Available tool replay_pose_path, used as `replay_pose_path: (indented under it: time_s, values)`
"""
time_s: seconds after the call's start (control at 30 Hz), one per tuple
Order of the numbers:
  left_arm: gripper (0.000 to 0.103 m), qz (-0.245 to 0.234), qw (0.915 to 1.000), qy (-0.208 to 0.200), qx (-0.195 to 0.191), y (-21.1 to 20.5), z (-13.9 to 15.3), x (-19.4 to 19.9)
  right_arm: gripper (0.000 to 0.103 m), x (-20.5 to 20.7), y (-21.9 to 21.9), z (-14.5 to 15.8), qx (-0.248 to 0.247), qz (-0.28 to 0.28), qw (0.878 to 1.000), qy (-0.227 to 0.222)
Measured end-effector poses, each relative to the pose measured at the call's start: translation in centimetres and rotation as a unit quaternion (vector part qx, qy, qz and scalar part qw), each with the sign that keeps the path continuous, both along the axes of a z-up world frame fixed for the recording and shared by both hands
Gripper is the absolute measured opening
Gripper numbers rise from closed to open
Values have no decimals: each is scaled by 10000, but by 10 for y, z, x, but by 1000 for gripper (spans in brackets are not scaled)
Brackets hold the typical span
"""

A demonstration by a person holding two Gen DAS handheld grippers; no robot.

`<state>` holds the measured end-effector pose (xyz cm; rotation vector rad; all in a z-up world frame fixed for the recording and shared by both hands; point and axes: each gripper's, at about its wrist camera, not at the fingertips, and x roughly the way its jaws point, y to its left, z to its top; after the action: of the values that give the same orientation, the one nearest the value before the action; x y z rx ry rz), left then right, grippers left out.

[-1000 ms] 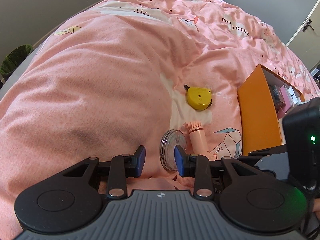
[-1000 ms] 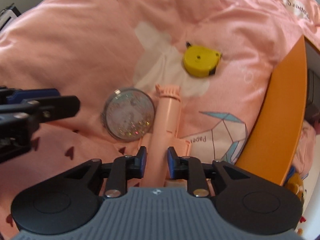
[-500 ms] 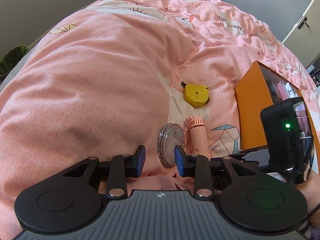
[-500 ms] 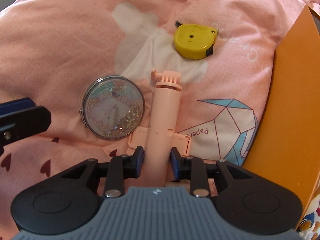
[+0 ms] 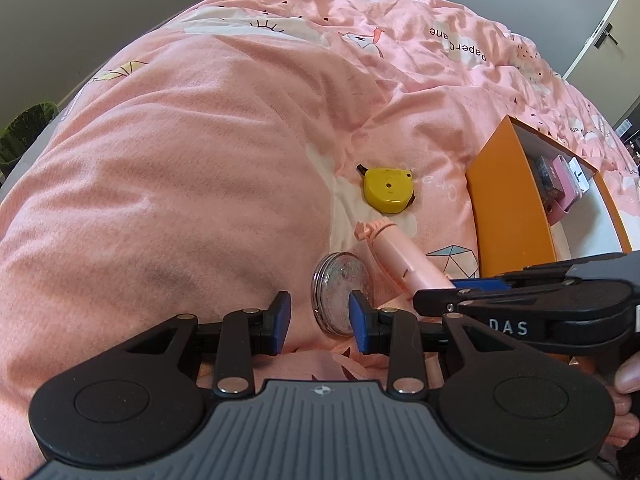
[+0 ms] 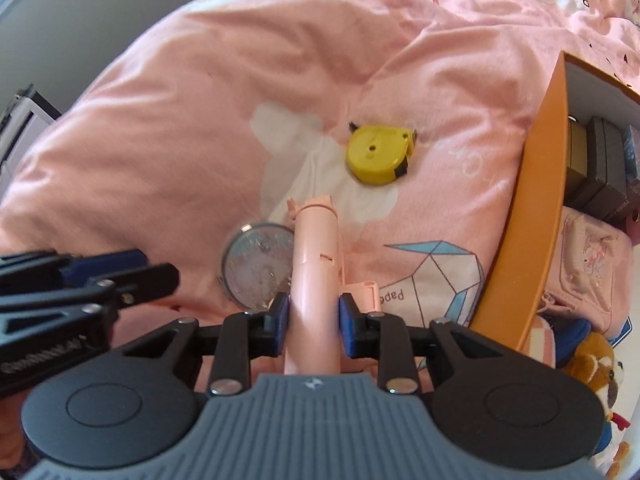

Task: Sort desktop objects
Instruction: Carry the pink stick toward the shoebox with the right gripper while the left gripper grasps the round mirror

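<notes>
A pink selfie stick (image 6: 316, 260) sits between the blue pads of my right gripper (image 6: 312, 312), whose jaws are closing on it. Its far end is tilted up off the pink bedding (image 5: 180, 200). In the left wrist view the stick (image 5: 400, 256) slants up from the right gripper (image 5: 460, 288). A round glitter compact (image 6: 256, 264) lies just left of the stick. A yellow tape measure (image 6: 376, 154) lies further off. My left gripper (image 5: 319, 316) hovers open with nothing between its fingers. The compact (image 5: 340, 292) lies just beyond its right finger.
An orange box (image 6: 532, 200) stands at the right, holding dark boxes and a pink pouch (image 6: 588, 256). A plush toy (image 6: 600, 364) lies by its near corner. The orange box (image 5: 504, 200) also shows in the left wrist view. A hand holds the right gripper.
My right gripper has risen with the pink stick, lifting it off the bedding and away from the compact. The left gripper has stayed put.
</notes>
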<state>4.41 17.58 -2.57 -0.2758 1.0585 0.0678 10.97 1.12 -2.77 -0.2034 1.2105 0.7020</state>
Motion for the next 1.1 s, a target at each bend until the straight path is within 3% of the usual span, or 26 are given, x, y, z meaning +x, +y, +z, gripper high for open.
replay_pose_path:
  time_s: [0.17,0.33,0.63,0.9,1.1]
  values:
    - [37,-165,9999,-5,-50,-7,0,4,28,2,1,16,246,-28,9997,-61]
    - [37,-224,9990,276,259,-19,-11,19,28,5,-19,56,679,-139,9966,-454]
    - [37,-58,9953,925,290,-29,-51,48,28,20,-98,104,886,-702,9883,-1026]
    - [37,-94,9941,990,422,-38,-65,56,28,29,-181,117,307,-1533,9785,-1345]
    - [32,-128,9946,924,461,-43,-67,55,28,38,-207,91,-419,-1752,9754,-1271]
